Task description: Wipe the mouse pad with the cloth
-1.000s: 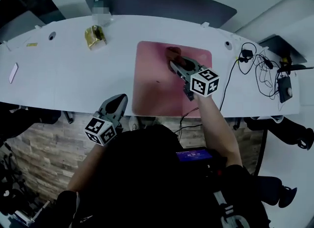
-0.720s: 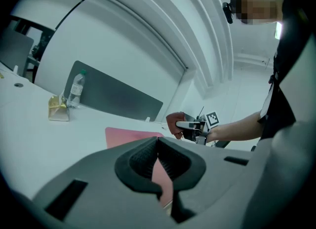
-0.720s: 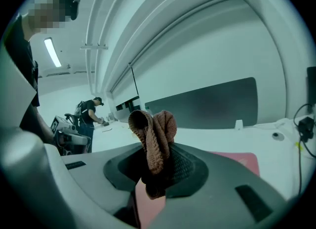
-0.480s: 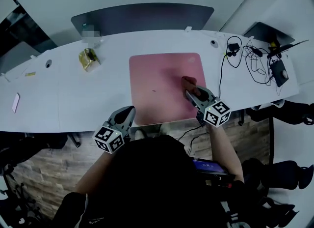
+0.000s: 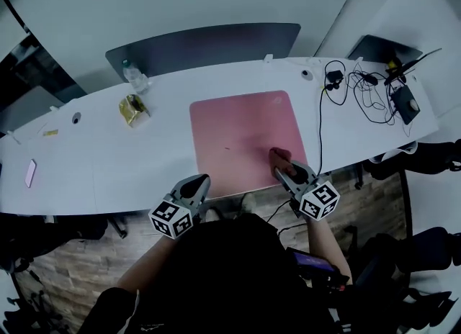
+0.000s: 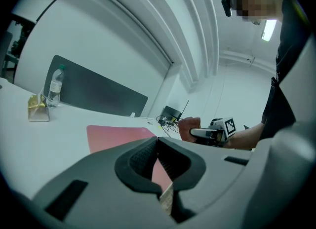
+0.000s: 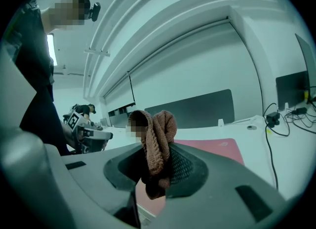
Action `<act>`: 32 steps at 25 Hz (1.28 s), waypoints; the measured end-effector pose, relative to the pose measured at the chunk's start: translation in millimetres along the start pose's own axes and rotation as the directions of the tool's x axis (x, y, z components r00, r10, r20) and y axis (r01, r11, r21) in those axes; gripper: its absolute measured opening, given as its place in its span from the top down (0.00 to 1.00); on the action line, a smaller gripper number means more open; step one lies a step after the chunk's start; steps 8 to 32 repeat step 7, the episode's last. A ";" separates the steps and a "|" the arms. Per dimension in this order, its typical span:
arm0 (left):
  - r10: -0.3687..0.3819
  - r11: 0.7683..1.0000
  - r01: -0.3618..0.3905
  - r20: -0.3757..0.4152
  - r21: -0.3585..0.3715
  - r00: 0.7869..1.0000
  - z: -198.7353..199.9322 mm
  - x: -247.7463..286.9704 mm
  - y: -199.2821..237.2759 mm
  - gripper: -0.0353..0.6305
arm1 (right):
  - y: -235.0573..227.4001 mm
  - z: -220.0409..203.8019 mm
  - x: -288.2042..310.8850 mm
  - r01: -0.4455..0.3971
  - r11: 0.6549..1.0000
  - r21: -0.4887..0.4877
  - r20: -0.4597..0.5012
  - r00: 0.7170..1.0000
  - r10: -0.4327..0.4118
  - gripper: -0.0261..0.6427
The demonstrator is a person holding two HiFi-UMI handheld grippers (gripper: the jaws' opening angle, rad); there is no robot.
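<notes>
A pink mouse pad [image 5: 245, 142] lies on the long white table [image 5: 94, 160]; it also shows in the left gripper view [image 6: 116, 135] and the right gripper view [image 7: 217, 149]. My right gripper [image 5: 282, 165] is shut on a brown cloth [image 5: 279, 158] at the pad's near right corner. In the right gripper view the cloth [image 7: 157, 139] bunches up between the jaws. My left gripper [image 5: 199, 185] hovers at the table's front edge left of the pad, shut with nothing in it [image 6: 157, 160].
A gold packet [image 5: 134, 108] and a water bottle [image 5: 132, 75] stand at the back left. A tangle of black cables [image 5: 367, 91] lies at the right end. A pink phone [image 5: 30, 173] rests far left. A dark panel [image 5: 209, 41] runs behind the table.
My right gripper has dragged the cloth from the pad's far edge toward me, down its right side to the near right corner. The left gripper stays by the front edge.
</notes>
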State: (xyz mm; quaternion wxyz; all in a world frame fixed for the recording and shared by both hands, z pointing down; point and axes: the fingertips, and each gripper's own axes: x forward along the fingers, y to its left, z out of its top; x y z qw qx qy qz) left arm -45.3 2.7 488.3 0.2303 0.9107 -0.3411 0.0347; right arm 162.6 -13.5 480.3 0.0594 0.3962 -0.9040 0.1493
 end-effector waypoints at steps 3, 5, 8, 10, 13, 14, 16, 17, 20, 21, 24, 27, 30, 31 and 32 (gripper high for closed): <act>-0.007 1.000 0.007 -0.008 0.000 1.000 -4.6 -4.6 -5.3 0.93 | 9.3 -2.8 -6.6 0.010 1.000 0.012 0.011 1.000 -0.011 0.79; -0.006 1.000 0.006 -0.015 -0.003 1.000 -8.4 -10.1 -8.7 0.94 | 16.8 -6.3 -10.5 0.012 1.000 0.023 0.017 1.000 -0.012 0.79; -0.006 1.000 0.005 -0.022 -0.006 1.000 -11.9 -15.9 -12.1 0.93 | 24.4 -9.5 -14.3 0.011 0.999 0.033 0.023 1.000 -0.011 0.79; -0.006 1.000 0.005 -0.022 -0.006 1.000 -11.9 -15.9 -12.1 0.93 | 24.4 -9.5 -14.3 0.011 0.999 0.033 0.023 1.000 -0.011 0.79; -0.006 1.000 0.005 -0.022 -0.006 1.000 -11.9 -15.9 -12.1 0.93 | 24.4 -9.5 -14.3 0.011 0.999 0.033 0.023 1.000 -0.011 0.79; -0.006 1.000 0.005 -0.022 -0.006 1.000 -11.9 -15.9 -12.1 0.93 | 24.4 -9.5 -14.3 0.011 0.999 0.033 0.023 1.000 -0.011 0.79; -0.006 1.000 0.005 -0.022 -0.006 1.000 -11.9 -15.9 -12.1 0.93 | 24.4 -9.5 -14.3 0.011 0.999 0.033 0.023 1.000 -0.011 0.79; -0.006 1.000 0.005 -0.022 -0.006 1.000 -11.9 -15.9 -12.1 0.93 | 24.4 -9.5 -14.3 0.011 0.999 0.033 0.023 1.000 -0.011 0.79; -0.006 1.000 0.005 -0.022 -0.006 1.000 -11.9 -15.9 -12.1 0.93 | 24.4 -9.5 -14.3 0.011 0.999 0.033 0.023 1.000 -0.011 0.79; -0.006 1.000 0.005 -0.022 -0.006 1.000 -11.9 -15.9 -12.1 0.93 | 24.4 -9.5 -14.3 0.011 0.999 0.033 0.023 1.000 -0.011 0.79; -0.006 1.000 0.005 -0.022 -0.006 1.000 -11.9 -15.9 -12.1 0.93 | 24.4 -9.5 -14.3 0.011 0.999 0.033 0.023 1.000 -0.011 0.79; -0.006 1.000 0.005 -0.022 -0.006 1.000 -11.9 -15.9 -12.1 0.93 | 24.4 -9.5 -14.3 0.011 0.999 0.033 0.023 1.000 -0.011 0.79; -0.006 1.000 0.005 -0.022 -0.006 1.000 -11.9 -15.9 -12.1 0.93 | 24.4 -9.5 -14.3 0.011 0.999 0.033 0.023 1.000 -0.011 0.79; -0.006 1.000 0.005 -0.022 -0.006 1.000 -11.9 -15.9 -12.1 0.93 | 24.4 -9.5 -14.3 0.011 0.999 0.033 0.023 1.000 -0.011 0.79; -0.006 1.000 0.005 -0.022 -0.006 1.000 -11.9 -15.9 -12.1 0.93 | 24.4 -9.5 -14.3 0.011 0.999 0.033 0.023 1.000 -0.011 0.79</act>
